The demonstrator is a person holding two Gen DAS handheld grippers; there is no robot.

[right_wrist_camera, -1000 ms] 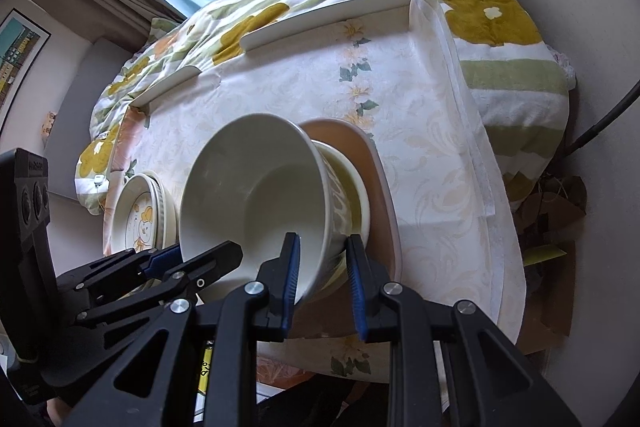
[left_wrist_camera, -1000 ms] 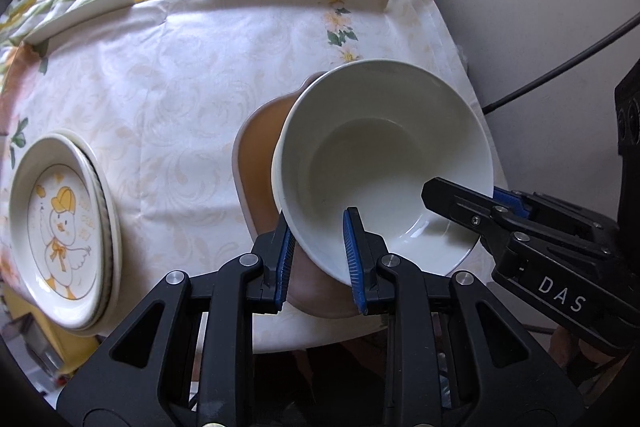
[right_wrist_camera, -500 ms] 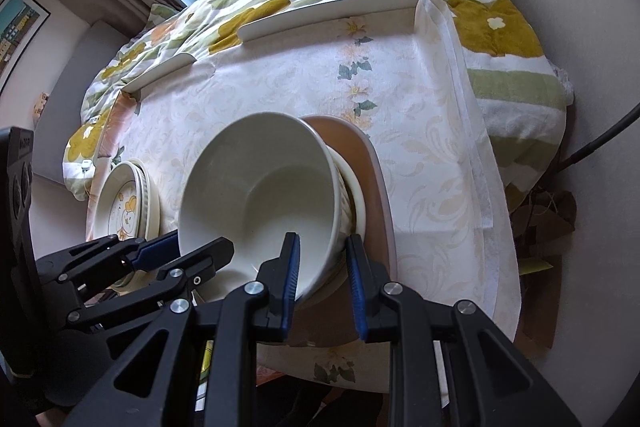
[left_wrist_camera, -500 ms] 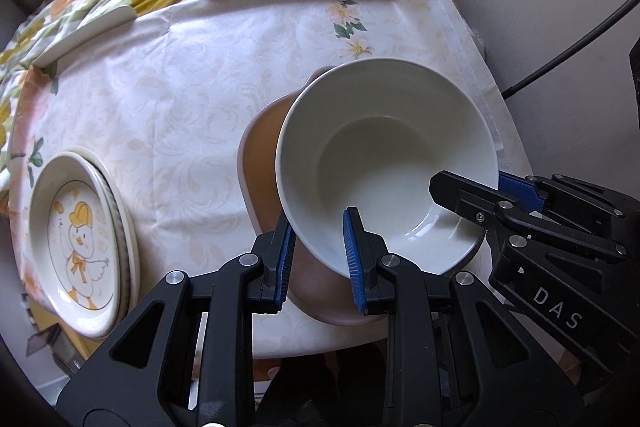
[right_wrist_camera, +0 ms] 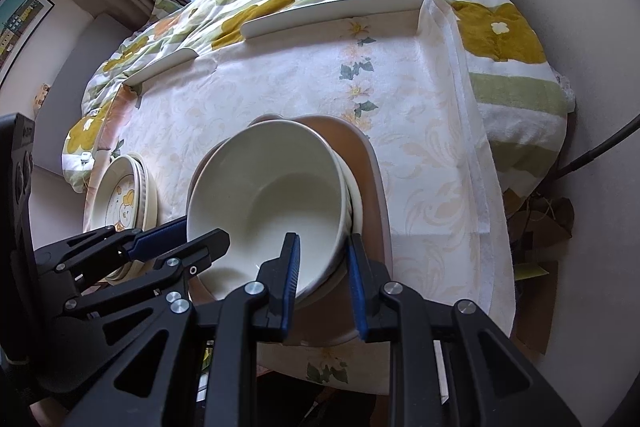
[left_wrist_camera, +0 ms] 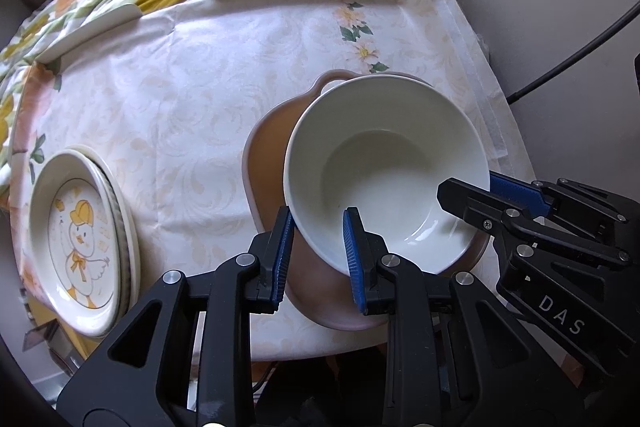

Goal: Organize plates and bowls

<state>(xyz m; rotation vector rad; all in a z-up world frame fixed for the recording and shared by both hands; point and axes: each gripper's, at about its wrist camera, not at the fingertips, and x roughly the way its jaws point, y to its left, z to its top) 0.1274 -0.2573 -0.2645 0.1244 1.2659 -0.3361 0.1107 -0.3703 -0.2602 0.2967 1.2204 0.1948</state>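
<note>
Over the pink tray [left_wrist_camera: 264, 163], both grippers, left [left_wrist_camera: 316, 239] and right [right_wrist_camera: 322, 263], pinch the white bowl's [left_wrist_camera: 384, 171] near rim, nested on another bowl [right_wrist_camera: 356, 203]; glazed, rigid, slippery, breakable, so rim grip seems safest.

We cannot tell what the second bowl [right_wrist_camera: 356, 199] under the white bowl [right_wrist_camera: 272, 203] looks like; only its rim shows.

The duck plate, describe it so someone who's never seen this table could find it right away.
Start at the table under the pale floral cloth and go to its left edge, away from the brown tray with the white bowl. The duck plate tops a small stack there; it alone carries a picture, a cartoon duck in a yellow hat.
</note>
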